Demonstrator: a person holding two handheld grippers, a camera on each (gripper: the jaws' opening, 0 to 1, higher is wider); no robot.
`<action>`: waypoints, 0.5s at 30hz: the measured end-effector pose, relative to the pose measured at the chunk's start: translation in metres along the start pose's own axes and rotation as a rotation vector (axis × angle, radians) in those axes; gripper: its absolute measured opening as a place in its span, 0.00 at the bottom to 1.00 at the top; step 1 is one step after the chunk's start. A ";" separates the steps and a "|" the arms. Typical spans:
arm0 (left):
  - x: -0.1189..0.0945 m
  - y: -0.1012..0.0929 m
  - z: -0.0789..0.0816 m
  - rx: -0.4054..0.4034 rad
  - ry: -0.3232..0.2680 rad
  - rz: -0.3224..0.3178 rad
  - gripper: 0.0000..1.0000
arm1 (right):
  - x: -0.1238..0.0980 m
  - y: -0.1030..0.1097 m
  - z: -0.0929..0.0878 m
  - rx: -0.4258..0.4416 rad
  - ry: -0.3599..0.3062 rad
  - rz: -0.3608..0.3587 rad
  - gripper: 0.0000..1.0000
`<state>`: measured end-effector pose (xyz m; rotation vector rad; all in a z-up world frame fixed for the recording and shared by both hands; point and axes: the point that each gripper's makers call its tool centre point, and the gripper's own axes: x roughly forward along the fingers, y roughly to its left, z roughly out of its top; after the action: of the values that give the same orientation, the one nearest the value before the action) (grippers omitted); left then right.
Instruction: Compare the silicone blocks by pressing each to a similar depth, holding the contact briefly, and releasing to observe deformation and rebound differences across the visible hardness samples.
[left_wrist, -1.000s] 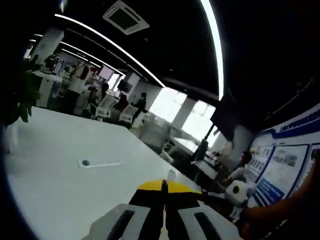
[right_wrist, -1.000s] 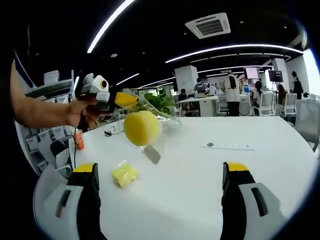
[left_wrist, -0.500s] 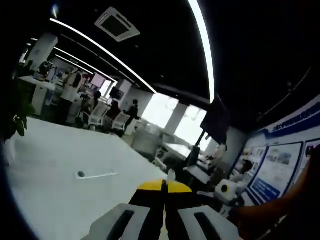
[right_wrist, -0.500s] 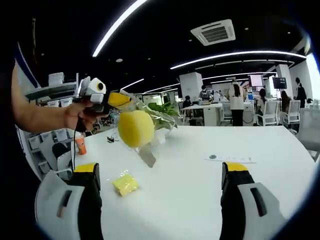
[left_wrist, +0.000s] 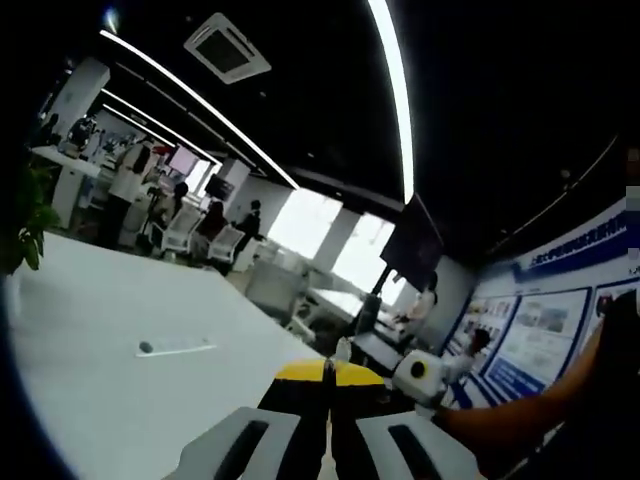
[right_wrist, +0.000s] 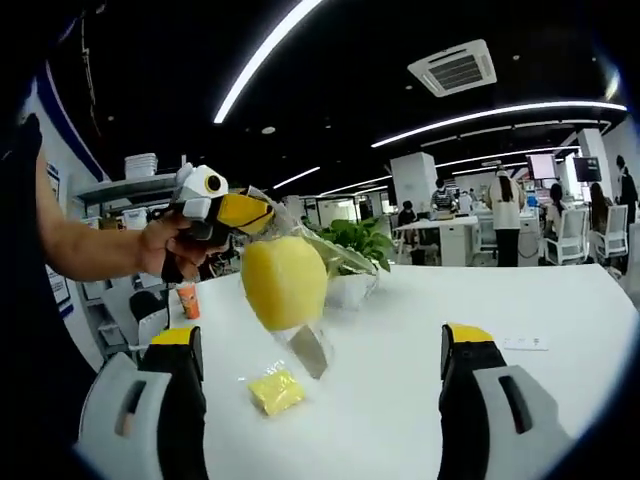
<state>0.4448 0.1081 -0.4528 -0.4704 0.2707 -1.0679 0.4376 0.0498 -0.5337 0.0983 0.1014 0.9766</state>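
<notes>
Right gripper view: the left tongs (right_wrist: 240, 212), pinched on a clear bag (right_wrist: 322, 252), dangle a round yellow block (right_wrist: 285, 282) above the table (right_wrist: 420, 400), light and likely squashy; right tongs (right_wrist: 325, 345) gape, best squeezing its middle.

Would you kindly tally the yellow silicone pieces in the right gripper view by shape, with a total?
Large rounded yellow piece in a clear bag, hanging from the left gripper: 1
Small yellow block on the white table: 1
Total: 2
</notes>
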 end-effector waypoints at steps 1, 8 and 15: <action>0.000 -0.001 0.000 -0.005 -0.003 -0.005 0.00 | 0.003 0.001 0.003 0.006 -0.012 0.012 0.96; 0.001 -0.008 0.004 -0.024 -0.018 -0.035 0.00 | 0.017 0.013 0.012 -0.004 -0.034 0.076 0.81; 0.000 -0.016 0.005 -0.044 -0.017 -0.078 0.00 | 0.026 0.029 0.023 0.094 -0.107 0.174 0.67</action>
<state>0.4345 0.1032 -0.4408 -0.5330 0.2634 -1.1348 0.4317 0.0867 -0.5084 0.2488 0.0410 1.1379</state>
